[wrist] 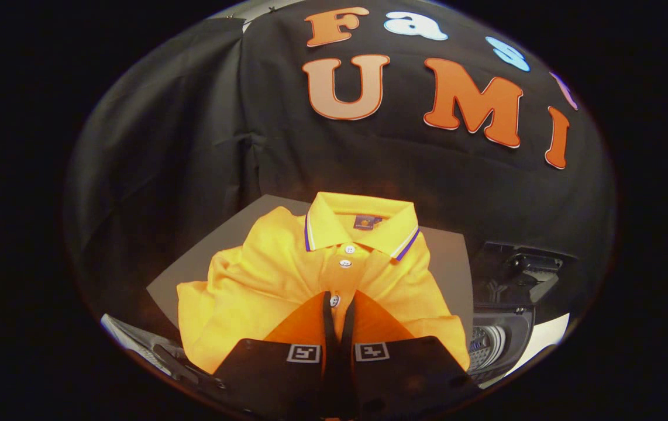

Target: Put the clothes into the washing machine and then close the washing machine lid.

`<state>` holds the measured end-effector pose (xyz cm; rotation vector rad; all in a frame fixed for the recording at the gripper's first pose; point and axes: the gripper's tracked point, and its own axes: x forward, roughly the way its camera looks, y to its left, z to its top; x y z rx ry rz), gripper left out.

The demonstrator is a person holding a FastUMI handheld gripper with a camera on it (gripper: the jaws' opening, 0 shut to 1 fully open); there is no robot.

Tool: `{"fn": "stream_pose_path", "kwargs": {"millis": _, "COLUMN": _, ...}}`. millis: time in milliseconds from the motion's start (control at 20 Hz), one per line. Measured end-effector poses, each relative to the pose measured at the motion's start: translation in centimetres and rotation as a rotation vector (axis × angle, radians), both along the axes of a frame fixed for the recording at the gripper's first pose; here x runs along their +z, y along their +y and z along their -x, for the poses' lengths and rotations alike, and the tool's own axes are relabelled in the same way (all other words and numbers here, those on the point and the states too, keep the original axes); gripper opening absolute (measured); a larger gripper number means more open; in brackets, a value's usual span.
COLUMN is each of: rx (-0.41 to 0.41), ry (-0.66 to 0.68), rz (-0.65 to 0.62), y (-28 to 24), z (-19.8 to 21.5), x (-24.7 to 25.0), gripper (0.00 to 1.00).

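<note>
- Our gripper (338, 304) has its fingers nearly pressed together, pinching the placket of the yellow polo shirt (287, 275) right by a button. Looks like a solid hold, though we can't be fully sure both fingers bite the cloth.
- The shirt sits folded, collar away from us, on a grey board (451, 263) on the desk, so it's easy to lift in one bundle.
- The washing machine (501, 339) is just off to the right, lid up, drum showing. We'd guess that's so the drop is a short swing.
</note>
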<state>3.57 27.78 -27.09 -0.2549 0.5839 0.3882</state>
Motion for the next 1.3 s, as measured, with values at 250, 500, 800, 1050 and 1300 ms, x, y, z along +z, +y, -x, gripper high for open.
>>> {"fn": "stream_pose_path", "kwargs": {"millis": 250, "rx": -0.075, "ry": -0.073, "rz": -0.066, "y": -2.0, "z": -0.4, "x": 5.7, "gripper": 0.08}}
{"fn": "stream_pose_path", "kwargs": {"millis": 500, "rx": -0.146, "ry": -0.129, "rz": -0.105, "y": -7.0, "z": -0.5, "x": 9.6, "gripper": 0.08}}
{"fn": "stream_pose_path", "kwargs": {"millis": 800, "rx": -0.240, "ry": -0.195, "rz": -0.096, "y": -14.7, "z": -1.3, "x": 13.5, "gripper": 0.08}}
{"fn": "stream_pose_path", "kwargs": {"millis": 1050, "rx": -0.314, "ry": -0.216, "rz": -0.092, "y": -22.0, "z": -1.6, "x": 14.6, "gripper": 0.08}}
{"fn": "stream_pose_path", "kwargs": {"millis": 1300, "rx": -0.356, "ry": -0.201, "rz": -0.069, "y": -29.5, "z": -1.5, "x": 13.6, "gripper": 0.08}}
